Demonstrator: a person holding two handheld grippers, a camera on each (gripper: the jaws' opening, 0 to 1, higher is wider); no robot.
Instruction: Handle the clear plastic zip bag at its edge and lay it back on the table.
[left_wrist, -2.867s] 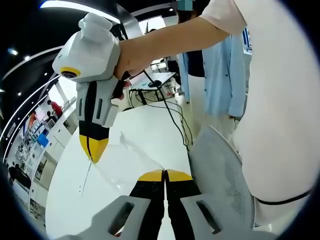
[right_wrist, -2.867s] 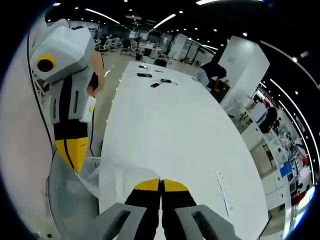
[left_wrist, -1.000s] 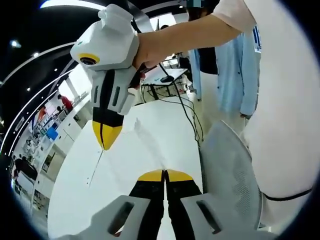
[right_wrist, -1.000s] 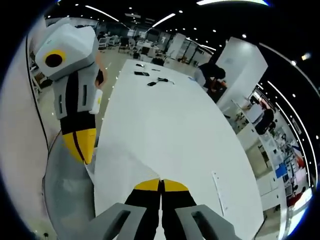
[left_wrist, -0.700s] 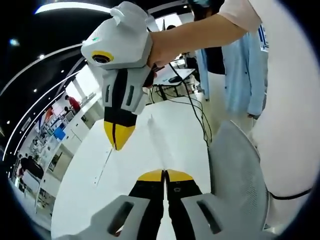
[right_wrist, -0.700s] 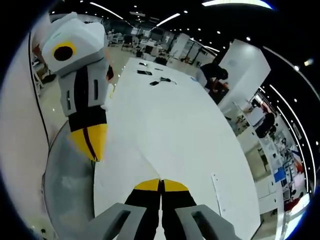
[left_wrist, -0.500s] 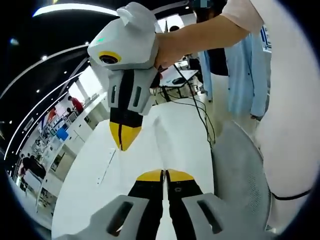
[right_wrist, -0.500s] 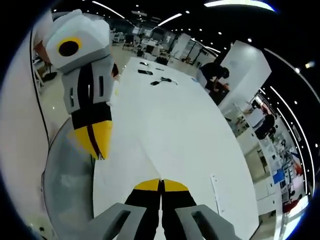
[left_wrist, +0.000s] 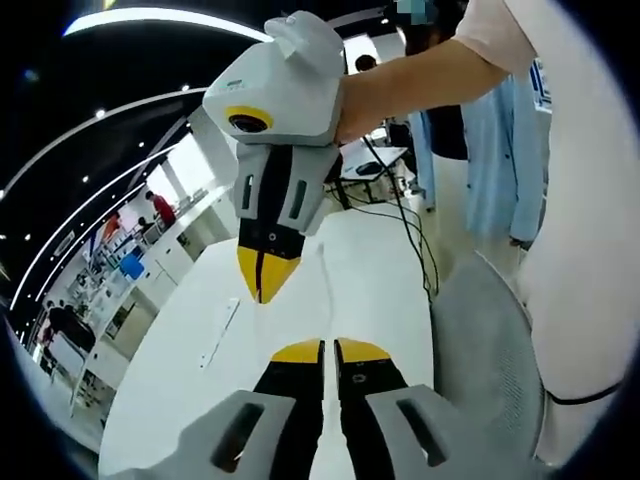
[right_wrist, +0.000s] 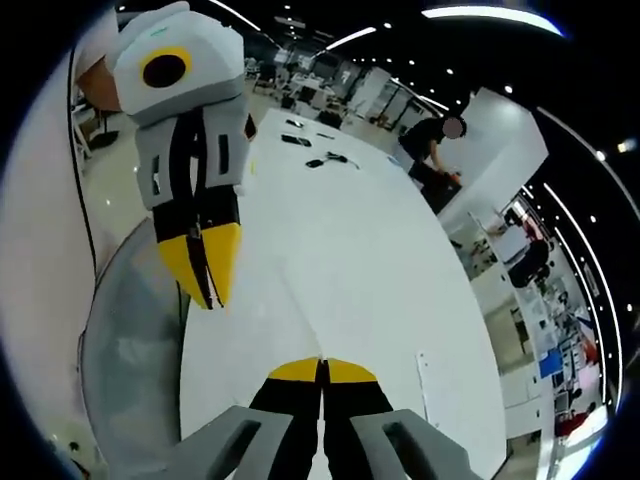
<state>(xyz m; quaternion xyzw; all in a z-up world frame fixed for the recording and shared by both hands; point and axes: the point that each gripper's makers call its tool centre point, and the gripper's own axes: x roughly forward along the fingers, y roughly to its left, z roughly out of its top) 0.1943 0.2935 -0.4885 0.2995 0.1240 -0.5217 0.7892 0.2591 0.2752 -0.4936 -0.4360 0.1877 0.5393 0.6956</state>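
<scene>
Bare table (right_wrist: 350, 260) ahead; mesh chair (right_wrist: 125, 350) crowds its near edge.

Bag no longer visible; tongs (left_wrist: 263, 292) now closer together.

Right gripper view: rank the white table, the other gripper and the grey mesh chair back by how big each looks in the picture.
1. white table, largest.
2. left gripper and grey mesh chair back: they look alike in size, and the gripper's nearness to the camera inflates it, so I won't rank them.
</scene>
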